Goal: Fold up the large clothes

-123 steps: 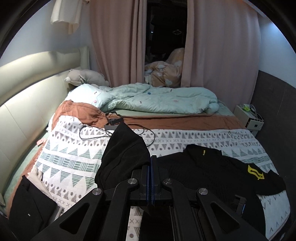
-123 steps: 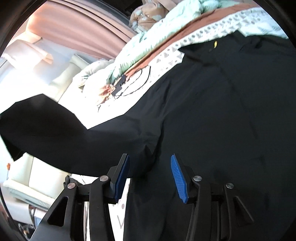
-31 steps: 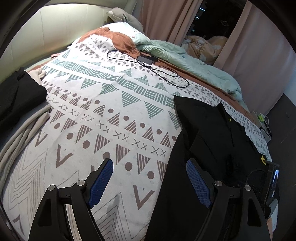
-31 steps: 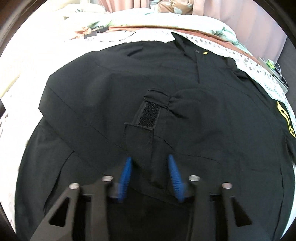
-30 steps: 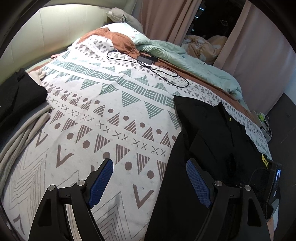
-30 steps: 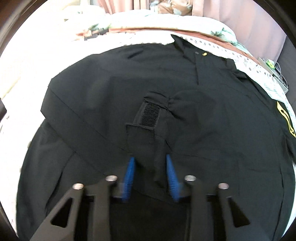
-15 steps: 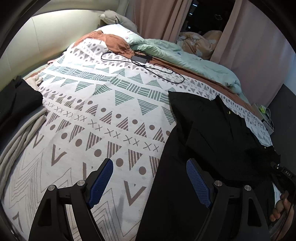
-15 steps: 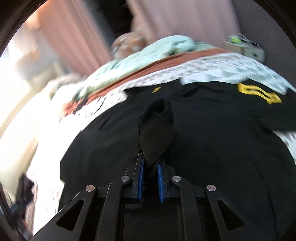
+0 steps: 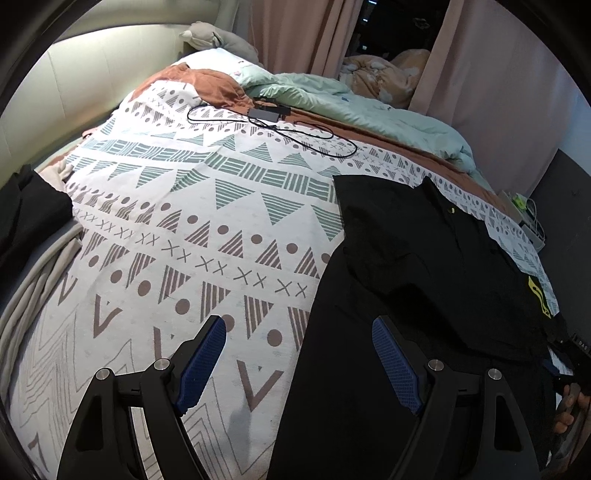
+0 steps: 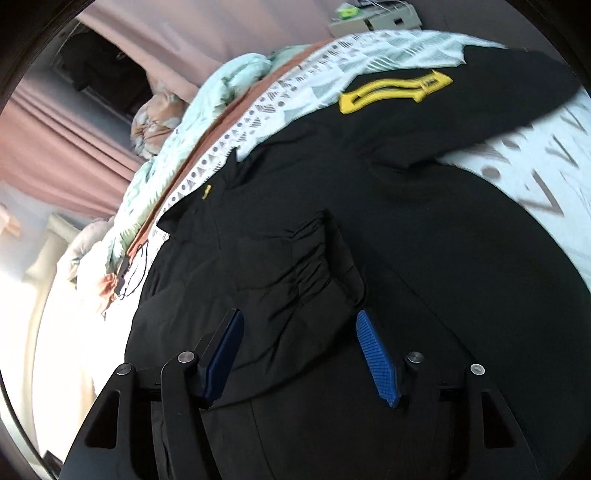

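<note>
A large black jacket lies spread on the patterned bedspread, on the right side in the left wrist view. One sleeve is folded across its body. A yellow arrow patch marks the other sleeve, which lies out toward the bed edge. My left gripper is open and empty, above the jacket's left edge. My right gripper is open, just above the folded sleeve's cuff, holding nothing.
A black charger and cable lie on the far part of the bed. A mint duvet is bunched at the back. Dark clothes and grey fabric lie at the left edge. Pink curtains hang behind.
My right gripper held the sleeve, carried it across the jacket's body, then opened and let it go. The left gripper stayed open and shifted slightly.
</note>
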A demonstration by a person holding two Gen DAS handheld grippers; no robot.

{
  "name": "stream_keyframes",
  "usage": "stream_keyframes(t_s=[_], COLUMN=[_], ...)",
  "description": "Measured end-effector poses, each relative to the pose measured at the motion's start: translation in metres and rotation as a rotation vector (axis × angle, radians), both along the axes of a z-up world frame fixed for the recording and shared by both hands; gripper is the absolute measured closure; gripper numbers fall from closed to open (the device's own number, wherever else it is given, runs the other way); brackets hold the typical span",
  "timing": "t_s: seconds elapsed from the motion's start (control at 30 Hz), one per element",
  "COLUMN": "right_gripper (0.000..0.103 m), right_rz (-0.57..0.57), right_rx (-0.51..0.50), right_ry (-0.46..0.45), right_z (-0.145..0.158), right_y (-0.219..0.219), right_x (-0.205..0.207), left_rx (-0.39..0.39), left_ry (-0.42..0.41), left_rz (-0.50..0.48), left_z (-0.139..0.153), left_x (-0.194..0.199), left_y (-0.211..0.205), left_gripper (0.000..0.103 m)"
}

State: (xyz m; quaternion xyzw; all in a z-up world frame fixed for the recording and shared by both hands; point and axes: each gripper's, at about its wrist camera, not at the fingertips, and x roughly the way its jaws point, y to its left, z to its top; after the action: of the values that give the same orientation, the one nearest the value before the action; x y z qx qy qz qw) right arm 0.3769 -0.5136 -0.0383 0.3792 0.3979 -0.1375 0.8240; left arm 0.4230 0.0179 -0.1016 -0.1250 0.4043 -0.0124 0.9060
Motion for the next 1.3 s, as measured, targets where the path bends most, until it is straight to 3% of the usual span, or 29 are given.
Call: stream_keyframes(t_s=[0.17,0.27,0.3,0.37,0.47,0.8,0.97,1.03,1.1,1.23,1.3], right_gripper=[0.039,0.042,0.046,0.083,0.092,0.096,0.096,0.096,0.096,0.096,0.096], right_rz=[0.028,0.045,0.043,0.036,0.023,-0.025,-0.031,-0.031,-0.028,-0.013,-0.013], right_rx=[0.120,0.124,0.112,0.109,0.138,0.078,0.062,0.059,0.051,0.032,0.038], right_ry=[0.044,0.039,0.031,0.029,-0.010,-0.139,-0.148,-0.151,-0.156,-0.151,-0.152], right_z=[-0.027,-0.034,-0.035,-0.041,-0.049,-0.038,-0.043,-0.047,-0.049,-0.054,-0.057], right_y=[0.004,0.007,0.008,0.004,-0.005,-0.033,-0.044,-0.048,-0.051,-0.053,-0.055], right_x=[0.009,0.019,0.023,0.030,0.041,0.076,0.091,0.098,0.101,0.107,0.108], left_rx=[0.019,0.029,0.035,0.051,0.058,0.116,0.168,0.180,0.180,0.198,0.165], left_ry=[-0.001,0.006,0.008,0.009,0.033,0.096,0.103,0.115,0.143,0.163,0.168], left_rz=[-0.009,-0.021,-0.023,-0.034,-0.058,-0.118,-0.134,-0.145,-0.160,-0.135,-0.114], left_z=[-0.001,-0.005,-0.007,-0.011,-0.022,-0.051,-0.053,-0.058,-0.066,-0.079,-0.082], left_x=[0.009,0.021,0.026,0.036,0.051,0.096,0.123,0.131,0.137,0.143,0.143], left_y=[-0.005,-0.011,-0.013,-0.020,-0.030,-0.059,-0.070,-0.074,-0.077,-0.073,-0.067], left_gripper=[0.021,0.021,0.021,0.025,0.035,0.044,0.049,0.059,0.064,0.064,0.064])
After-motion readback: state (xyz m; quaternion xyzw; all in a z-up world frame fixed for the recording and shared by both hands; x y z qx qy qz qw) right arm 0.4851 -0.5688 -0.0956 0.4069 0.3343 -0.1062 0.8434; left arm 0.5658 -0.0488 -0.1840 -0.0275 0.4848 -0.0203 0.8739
